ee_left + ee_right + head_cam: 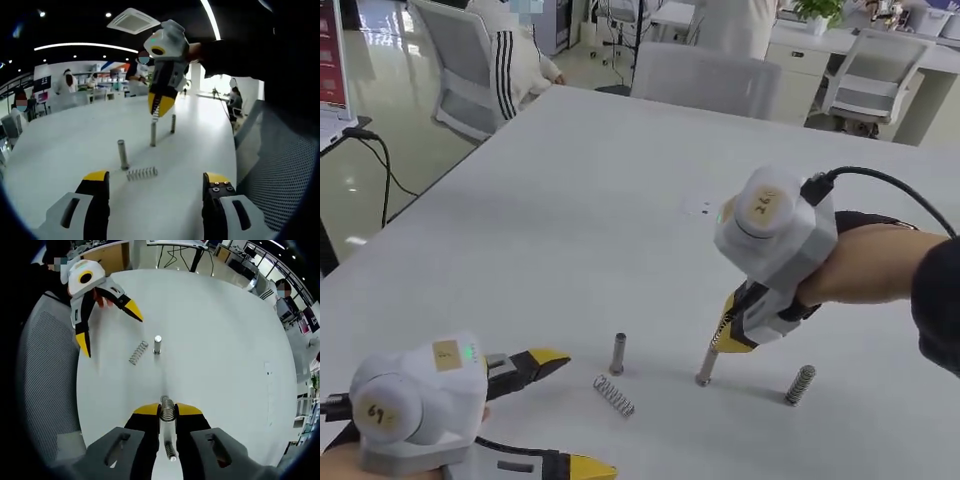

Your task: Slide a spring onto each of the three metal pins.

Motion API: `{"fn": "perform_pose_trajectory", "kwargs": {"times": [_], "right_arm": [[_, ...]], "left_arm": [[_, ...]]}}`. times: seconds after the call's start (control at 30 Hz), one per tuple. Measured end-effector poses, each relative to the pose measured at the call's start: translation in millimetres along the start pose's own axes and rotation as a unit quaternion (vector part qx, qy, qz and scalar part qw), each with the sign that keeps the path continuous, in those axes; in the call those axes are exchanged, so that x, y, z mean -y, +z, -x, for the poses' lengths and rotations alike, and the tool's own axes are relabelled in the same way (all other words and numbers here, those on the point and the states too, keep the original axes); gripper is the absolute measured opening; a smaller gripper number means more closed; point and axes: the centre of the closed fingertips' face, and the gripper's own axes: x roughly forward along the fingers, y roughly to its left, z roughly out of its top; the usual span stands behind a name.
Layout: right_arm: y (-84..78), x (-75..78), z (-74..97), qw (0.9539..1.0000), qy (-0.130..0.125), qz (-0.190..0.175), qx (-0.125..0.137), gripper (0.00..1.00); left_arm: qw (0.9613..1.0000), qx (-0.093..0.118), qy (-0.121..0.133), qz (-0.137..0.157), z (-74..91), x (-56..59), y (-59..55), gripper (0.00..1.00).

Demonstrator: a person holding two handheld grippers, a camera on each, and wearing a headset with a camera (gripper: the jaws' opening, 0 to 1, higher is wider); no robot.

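My right gripper (725, 335) is shut on a spring (168, 411) and holds it just over the top of the middle pin (705, 369); I cannot tell whether they touch. In the left gripper view that spring (156, 110) hangs from the right gripper (161, 102) above the pin (153, 134). A bare pin (618, 352) stands to the left, with a loose spring (613, 394) lying beside it. The right-hand pin (800, 384) wears a spring. My left gripper (570, 410) is open, near the loose spring (142, 173).
All of it stands on a white table (570, 230). Office chairs (705, 78) stand at its far edge, and a person sits at the back left. A mesh chair (280, 165) is close on the right in the left gripper view.
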Motion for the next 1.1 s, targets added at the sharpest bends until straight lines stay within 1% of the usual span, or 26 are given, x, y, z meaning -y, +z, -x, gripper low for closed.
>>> {"fn": "perform_pose_trajectory", "kwargs": {"times": [0.27, 0.43, 0.57, 0.73, 1.1], "right_arm": [[-2.1, 0.4, -5.7, 1.0000, 0.004, -0.002, -0.006, 0.09], [-2.4, 1.1, -10.7, 0.9999, 0.008, -0.004, -0.008, 0.09], [-4.2, 0.2, -18.0, 0.9998, 0.015, -0.007, -0.012, 0.09], [-7.8, 0.4, -24.7, 0.9997, 0.015, -0.007, -0.018, 0.09], [-13.8, -0.7, -42.4, 0.9992, 0.019, -0.022, -0.028, 0.09]], "left_arm": [[1.0000, 0.002, 0.003, 0.001, 0.8, -1.7, 0.5, 0.72], [1.0000, 0.000, 0.002, 0.001, 0.8, -0.7, -0.4, 0.71], [1.0000, -0.001, 0.003, 0.001, 1.0, -0.7, 0.1, 0.71], [1.0000, -0.001, 0.004, 0.001, 1.8, -1.3, 0.0, 0.70], [1.0000, -0.002, 0.006, 0.001, 1.9, -1.6, 0.1, 0.69]]}}
